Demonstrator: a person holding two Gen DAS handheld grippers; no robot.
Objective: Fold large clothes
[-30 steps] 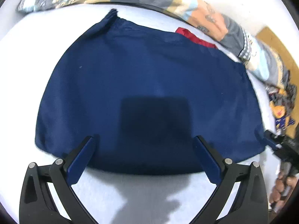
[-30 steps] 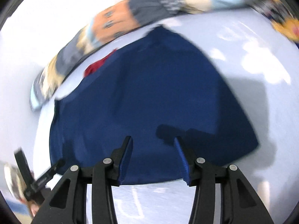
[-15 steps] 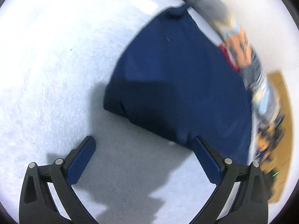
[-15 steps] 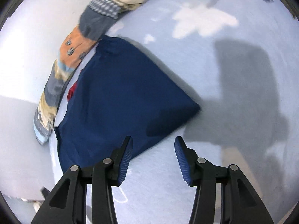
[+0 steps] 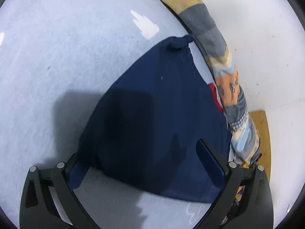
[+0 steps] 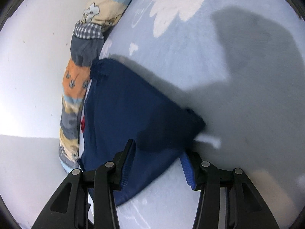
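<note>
A folded navy blue garment (image 5: 152, 118) lies flat on the pale blue bed sheet (image 5: 57, 57), with a red bit (image 5: 214, 91) showing at its far edge. My left gripper (image 5: 141, 162) is open and straddles the garment's near left corner, one finger on each side of it. In the right wrist view the same garment (image 6: 129, 110) lies ahead. My right gripper (image 6: 158, 164) is open and straddles its near right corner, close above the cloth. Neither gripper holds anything.
A rolled patchwork quilt (image 5: 225, 66) runs along the garment's far edge against the white wall (image 5: 257, 28); it also shows in the right wrist view (image 6: 78, 80). A wooden board (image 5: 261, 133) lies past it. White cloud prints (image 6: 181, 3) mark the sheet.
Both grippers swung out to opposite sides of the garment and then closed in on its near corners. The right gripper opened wider. The garment has not moved.
</note>
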